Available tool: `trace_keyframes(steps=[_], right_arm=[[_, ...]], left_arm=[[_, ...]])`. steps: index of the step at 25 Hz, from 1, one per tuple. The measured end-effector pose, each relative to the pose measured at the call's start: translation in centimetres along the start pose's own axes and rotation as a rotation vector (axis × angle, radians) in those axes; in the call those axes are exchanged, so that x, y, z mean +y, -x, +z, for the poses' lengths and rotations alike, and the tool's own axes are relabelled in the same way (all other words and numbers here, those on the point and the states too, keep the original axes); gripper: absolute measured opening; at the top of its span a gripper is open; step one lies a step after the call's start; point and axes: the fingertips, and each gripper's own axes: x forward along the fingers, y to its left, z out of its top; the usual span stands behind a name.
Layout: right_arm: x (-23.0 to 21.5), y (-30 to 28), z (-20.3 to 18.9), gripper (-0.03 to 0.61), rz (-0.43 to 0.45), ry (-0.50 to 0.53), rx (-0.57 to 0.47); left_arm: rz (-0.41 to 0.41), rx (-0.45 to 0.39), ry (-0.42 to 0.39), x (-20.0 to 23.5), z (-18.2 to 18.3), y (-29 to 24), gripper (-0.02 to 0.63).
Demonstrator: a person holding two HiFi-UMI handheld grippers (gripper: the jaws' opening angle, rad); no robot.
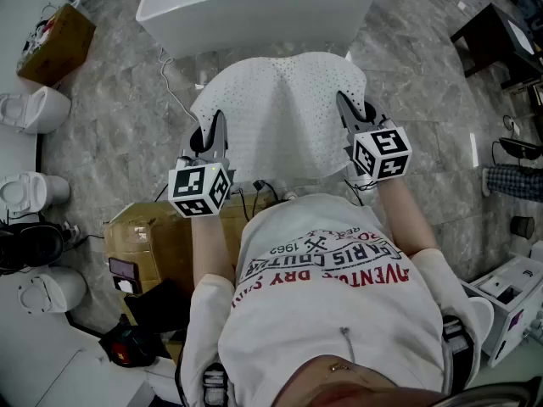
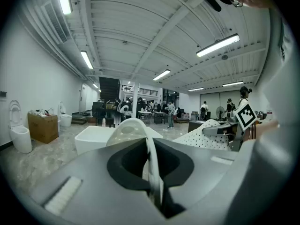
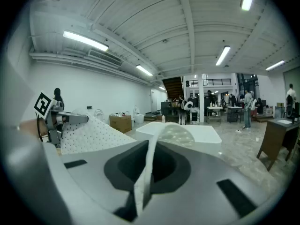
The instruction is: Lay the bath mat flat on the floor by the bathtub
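The white perforated bath mat [image 1: 280, 113] hangs spread between my two grippers, above the grey stone floor in front of the white bathtub [image 1: 254, 7]. My left gripper [image 1: 217, 134] is shut on the mat's near left corner, and a fold of mat [image 2: 149, 153] stands pinched between its jaws. My right gripper [image 1: 348, 113] is shut on the near right corner, where a mat edge [image 3: 149, 168] rises from its jaws. The bathtub [image 2: 96, 137] shows beyond the left jaws, and the same bathtub [image 3: 197, 132] lies beyond the right jaws. Each gripper view also catches the far gripper with mat draped from it.
A cardboard box [image 1: 161, 236] sits at my left foot, with cables beside it. Toilets [image 1: 34, 108] line the left wall, and another box [image 1: 55, 45] stands near them. A dark table [image 1: 496, 36] is at the far right. White equipment [image 1: 517, 299] stands at the right.
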Motion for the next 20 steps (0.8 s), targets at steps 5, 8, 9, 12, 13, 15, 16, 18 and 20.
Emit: trace_keyframes(steps=[5,8,9,12,13,15,16,18,20], right_arm=[[0.8,-1.2,-0.2,0.018,0.004,-0.004,0.013],[1.1,-1.7,-0.4,0.018,0.001,-0.009,0.026],[1.1,-1.9,-0.5,0.018,0.002,-0.01,0.029],[1.2,-2.7,-0.6,0.018,0.01,-0.01,0.041],[1.2,-3.0,-0.7,0.018,0.013,-0.011,0.045],[1.2,-3.6,-0.9,0.018,0.02,-0.012,0.055],[1.2,-4.0,-0.9,0.018,0.023,-0.012,0.059],[1.3,-4.8,-1.1,0.018,0.034,-0.013,0.072],[1.3,-5.7,-1.4,0.018,0.046,-0.016,0.086]], left_arm=[[0.003,-0.002,0.019,1.6,-0.5,0.3,0.018],[0.004,0.003,0.03,2.2,-1.0,0.2,0.018],[0.005,0.003,0.032,2.4,-1.1,0.2,0.018],[0.008,0.006,0.04,2.9,-1.3,-0.1,0.018],[0.01,0.008,0.045,3.1,-1.5,-0.1,0.018],[0.016,0.012,0.055,3.6,-1.7,-0.3,0.018],[0.021,0.014,0.06,3.8,-1.8,-0.4,0.018],[0.034,0.019,0.067,4.4,-2.1,-0.6,0.018],[0.047,0.029,0.072,4.9,-2.4,-0.9,0.018]])
